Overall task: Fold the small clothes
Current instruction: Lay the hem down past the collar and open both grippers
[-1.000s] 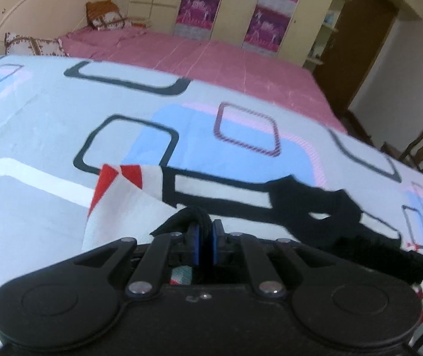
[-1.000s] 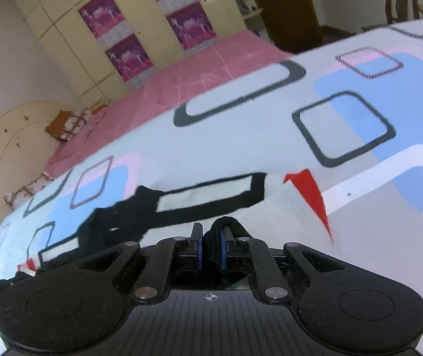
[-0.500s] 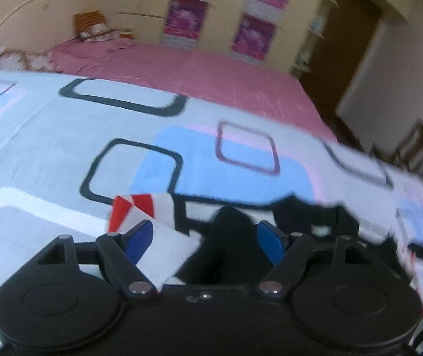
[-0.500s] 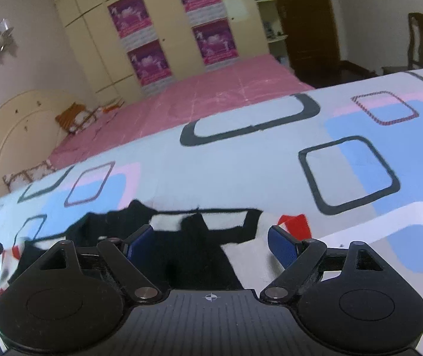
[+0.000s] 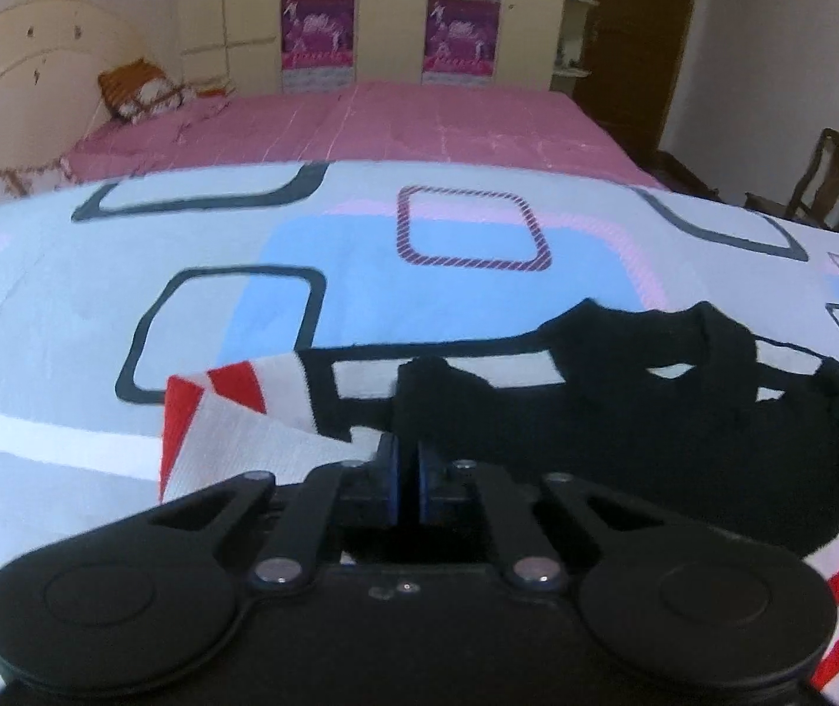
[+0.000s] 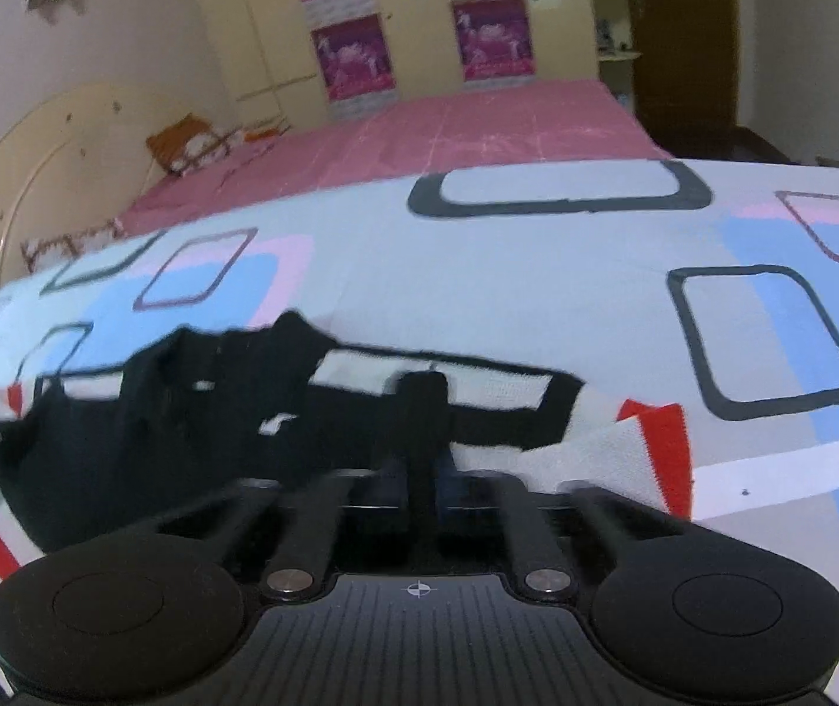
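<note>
Left wrist view: the left gripper has its blue-padded jaws drawn narrow, pinching a raised fold of the small knit garment, black with white panels and red stripes, which lies rumpled on the bedspread just ahead. Right wrist view: the right gripper likewise clamps a black strip of that soft fabric. Rounded squares pattern the smooth bedspread.

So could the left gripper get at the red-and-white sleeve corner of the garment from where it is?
Probably yes, but not right now: the left gripper has its jaws shut on black fabric of the garment. The sleeve corner lies just beside it on the bedsheet, uncovered.
</note>
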Available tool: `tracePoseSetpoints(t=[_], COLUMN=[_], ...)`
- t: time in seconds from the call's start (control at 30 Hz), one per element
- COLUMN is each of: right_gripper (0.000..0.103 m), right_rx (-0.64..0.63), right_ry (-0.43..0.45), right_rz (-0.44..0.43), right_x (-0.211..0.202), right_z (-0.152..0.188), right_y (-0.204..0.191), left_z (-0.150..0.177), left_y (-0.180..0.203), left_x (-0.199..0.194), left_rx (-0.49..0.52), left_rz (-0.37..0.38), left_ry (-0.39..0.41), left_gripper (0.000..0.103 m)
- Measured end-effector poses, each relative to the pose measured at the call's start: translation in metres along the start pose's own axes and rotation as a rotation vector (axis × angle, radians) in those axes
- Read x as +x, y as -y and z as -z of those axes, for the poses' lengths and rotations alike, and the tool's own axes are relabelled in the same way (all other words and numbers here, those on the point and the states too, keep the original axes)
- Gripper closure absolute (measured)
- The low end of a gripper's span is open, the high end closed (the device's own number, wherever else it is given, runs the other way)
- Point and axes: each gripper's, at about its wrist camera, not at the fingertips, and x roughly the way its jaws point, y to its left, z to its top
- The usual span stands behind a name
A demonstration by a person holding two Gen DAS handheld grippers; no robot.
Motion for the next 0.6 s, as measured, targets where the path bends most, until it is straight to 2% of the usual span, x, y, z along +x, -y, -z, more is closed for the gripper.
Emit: tracePoseSetpoints(t=[0.1, 0.2, 0.33, 0.43, 0.6], right_gripper=[0.096, 0.096, 0.096, 0.096, 0.096], right_rx=[0.007, 0.038, -0.005, 0.013, 0.032], right_ry=[0.035, 0.107, 0.187, 0.182, 0.053], right_rz=[-0.001, 0.001, 0.035, 0.069, 0.120], right_x=[-0.005, -0.018, -0.025, -0.012, 0.029], right_z=[-0.001, -0.008, -0.017, -0.019, -0.008], right_y=[0.001, 0.003, -0.006, -0.005, 0.007], left_z=[-0.004, -0.012, -0.022, -0.022, -0.008], left_y=[-0.003, -0.008, -0.017, -0.020, -0.010], left_x=[-0.011, -0.024, -0.029, -0.013, 0.021], left_rx=[-0.033, -0.062, -0.119, -0.145, -0.071], left_rz=[-0.008, -0.026, -0.077, -0.109, -0.161], left_ry=[0.058, 0.122, 0.183, 0.154, 0.043], left_gripper=[0.098, 0.098, 0.098, 0.098, 0.097])
